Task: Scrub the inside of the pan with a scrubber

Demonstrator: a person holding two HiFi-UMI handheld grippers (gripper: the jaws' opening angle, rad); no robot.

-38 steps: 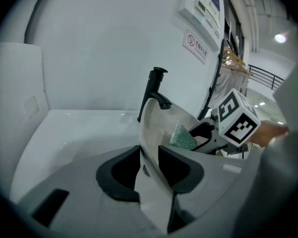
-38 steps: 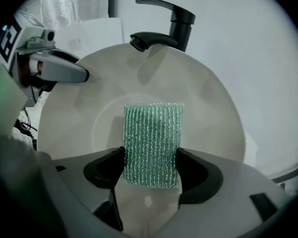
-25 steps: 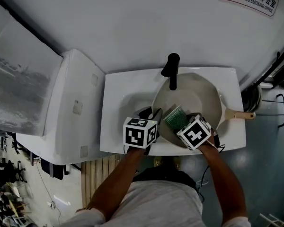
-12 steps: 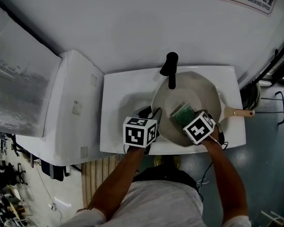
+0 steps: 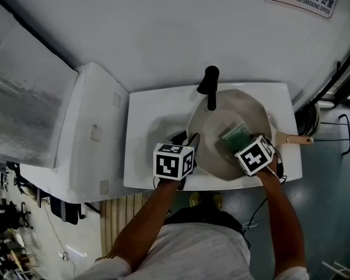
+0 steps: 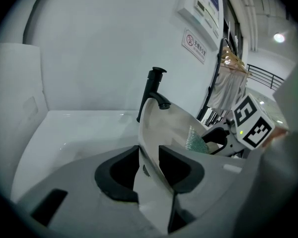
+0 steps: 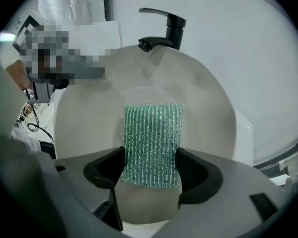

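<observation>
A cream pan (image 5: 224, 127) lies tilted in the white sink (image 5: 141, 139), its wooden handle (image 5: 296, 140) pointing right. My left gripper (image 5: 189, 142) is shut on the pan's left rim (image 6: 148, 148), which passes between its two black pads. My right gripper (image 5: 245, 140) is shut on a green mesh scrubber (image 5: 236, 134), whose free end lies against the pan's inner wall (image 7: 154, 138) on the right side of the bowl. The pan's bowl (image 7: 139, 83) fills the right gripper view, under the black tap (image 7: 164, 29).
The black tap (image 5: 210, 86) stands at the sink's back edge, over the pan. A white box-like cabinet (image 5: 81, 133) adjoins the sink on the left. A white wall (image 5: 175, 34) rises behind. Cables and dark metal parts (image 5: 332, 127) lie to the right.
My right gripper has slid the scrubber to the right across the inside of the pan, from near its centre toward the handle side. The left gripper and the pan have stayed put.
</observation>
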